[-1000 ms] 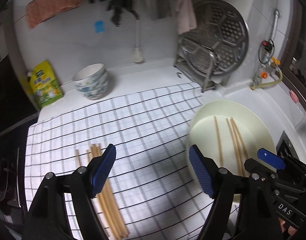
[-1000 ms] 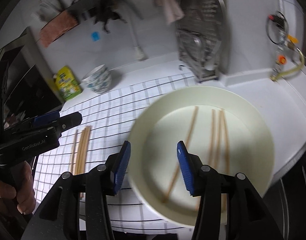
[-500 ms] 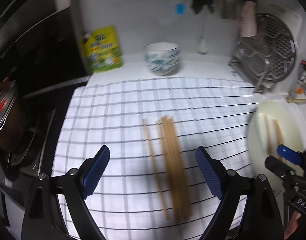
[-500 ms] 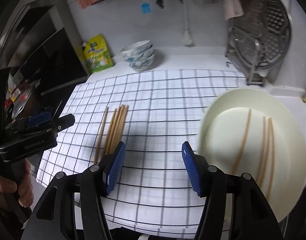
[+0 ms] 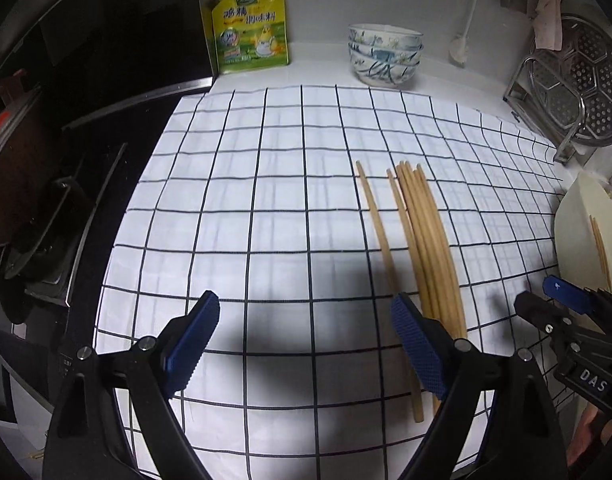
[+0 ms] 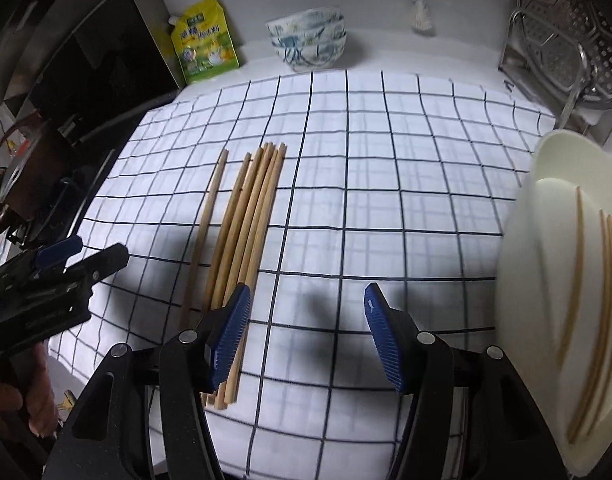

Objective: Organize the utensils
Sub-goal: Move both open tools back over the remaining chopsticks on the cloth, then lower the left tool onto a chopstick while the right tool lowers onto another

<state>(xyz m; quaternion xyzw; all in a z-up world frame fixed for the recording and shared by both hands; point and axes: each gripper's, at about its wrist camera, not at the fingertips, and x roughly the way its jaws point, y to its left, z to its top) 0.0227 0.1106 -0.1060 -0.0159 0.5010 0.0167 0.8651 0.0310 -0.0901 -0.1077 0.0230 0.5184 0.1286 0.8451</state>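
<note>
Stove (image 5: 46,208): dark, along the cloth's left edge at 9 o'clock, a raised lip where the two meet.

Checked cloth (image 5: 266,200): white with black grid, covering the counter. Broad bare stretch from the stove edge across to the chopsticks; a second bare stretch between the chopsticks and the plate.

Yellow pouch (image 5: 250,28): upright against the back wall at 11 o'clock.

Stacked bowls (image 5: 383,56): at 12 o'clock, just behind the cloth's far edge.

Loose chopsticks (image 5: 421,236): wooden, lying on the cloth, one stick slightly apart on the left, the rest bunched. At 3 o'clock in the left view, 9 o'clock in the right view (image 6: 246,216).

Metal rack (image 5: 577,96): at 2 o'clock, holding a round perforated tray.

Plate (image 6: 553,280): cream, at the cloth's right edge at 3 o'clock, carrying three chopsticks (image 6: 601,292).

Change from a second ago: both views have swung left; the plate, then central under the right tongs, now sits at the right margin, and the loose chopsticks lie nearer the middle.

Left tongs (image 5: 306,344): spread wide, holding nothing, over bare cloth; the right pad overlaps the near ends of the chopstick bunch in view, contact not discernible.

Right tongs (image 6: 306,336): spread wide, holding nothing; the left pad overlaps the bunch's near ends, contact not discernible.
</note>
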